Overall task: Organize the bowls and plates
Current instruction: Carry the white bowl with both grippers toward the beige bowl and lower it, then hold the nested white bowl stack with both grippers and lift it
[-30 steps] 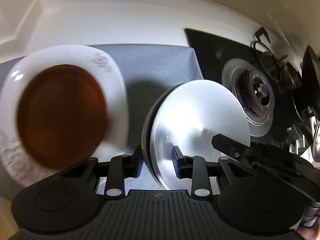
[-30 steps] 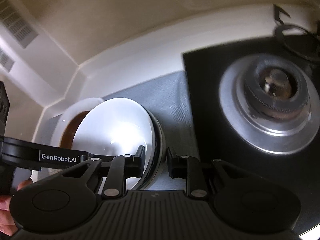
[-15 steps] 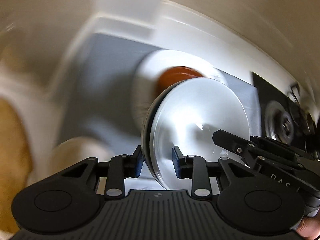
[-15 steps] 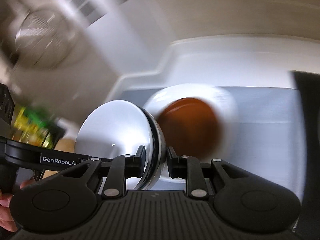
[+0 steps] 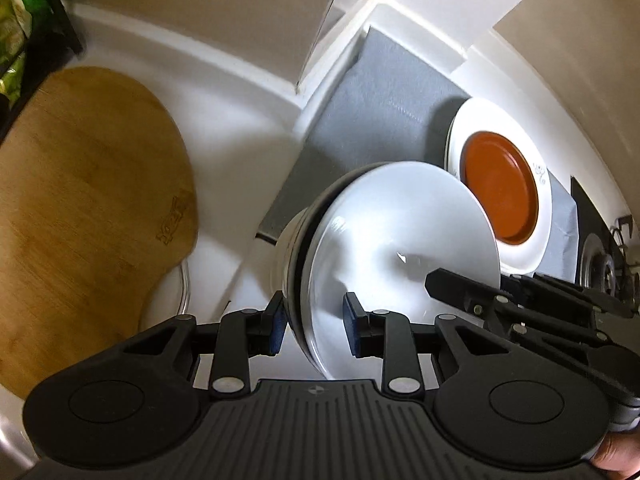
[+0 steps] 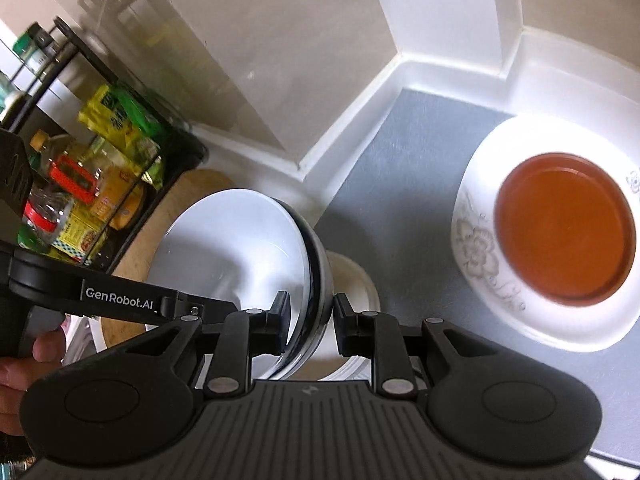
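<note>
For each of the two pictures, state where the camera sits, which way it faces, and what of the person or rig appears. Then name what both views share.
Left wrist: on the left gripper, facing down at the white bowl and cutting board; right gripper enters.
Right wrist: on the right gripper, facing the same bowl; left gripper and hand show.
Shared: bowl, brown plate, grey mat.

A white bowl [image 5: 400, 248] with a black rim band is being shown beside a grey mat [image 5: 376, 120]. On the mat, a white plate [image 6: 484, 240] patterned with grey flowers is being seen, an orange-brown plate [image 6: 564, 228] being carried on it. Beyond the mat, a tan wooden board [image 5: 88, 200] is being displayed, and yellow and green packets [image 6: 120, 120] are being shown in a black rack [image 6: 176, 152].
</note>
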{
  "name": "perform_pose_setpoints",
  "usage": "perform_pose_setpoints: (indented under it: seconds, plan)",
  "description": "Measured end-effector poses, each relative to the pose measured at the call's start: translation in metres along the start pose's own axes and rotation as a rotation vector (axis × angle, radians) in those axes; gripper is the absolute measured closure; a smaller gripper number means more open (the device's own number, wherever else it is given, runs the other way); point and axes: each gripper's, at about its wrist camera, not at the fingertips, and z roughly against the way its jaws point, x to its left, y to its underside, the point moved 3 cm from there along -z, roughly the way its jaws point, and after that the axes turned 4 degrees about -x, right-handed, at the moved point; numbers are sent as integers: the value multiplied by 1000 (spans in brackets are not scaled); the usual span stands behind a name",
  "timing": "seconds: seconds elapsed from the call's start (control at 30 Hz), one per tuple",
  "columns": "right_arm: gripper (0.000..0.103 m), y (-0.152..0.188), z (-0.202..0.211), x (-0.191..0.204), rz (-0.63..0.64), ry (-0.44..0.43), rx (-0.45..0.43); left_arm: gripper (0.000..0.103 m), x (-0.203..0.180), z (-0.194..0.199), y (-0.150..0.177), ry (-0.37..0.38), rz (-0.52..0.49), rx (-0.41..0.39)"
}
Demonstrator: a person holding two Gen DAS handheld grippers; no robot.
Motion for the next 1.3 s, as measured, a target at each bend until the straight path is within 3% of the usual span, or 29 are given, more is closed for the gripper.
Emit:
perform_pose_setpoints:
  seconds: [0.27,0.57,0.77,0.87,1.07,1.3]
  plan:
    - [79,6,-24,2,-28,135,33,71,13,-24,4,83,-56,52]
    - [84,11,-37,6,-40,192,35,70,31,-30,3,143,-109,68]
    - [84,15,-33,1,-84,179,39,71,44,-28,3,207,-80,71]
    - [84,18,-28,4,-42,199,41,73,51,-22,0,252,-66,45]
    - [76,14,-12,-3,-100,187,-8,91,54,-19,-11,267,-65,-6]
    - [76,14,-9,-2,-112,180,-15,90,59,-27,-19,276,-75,4]
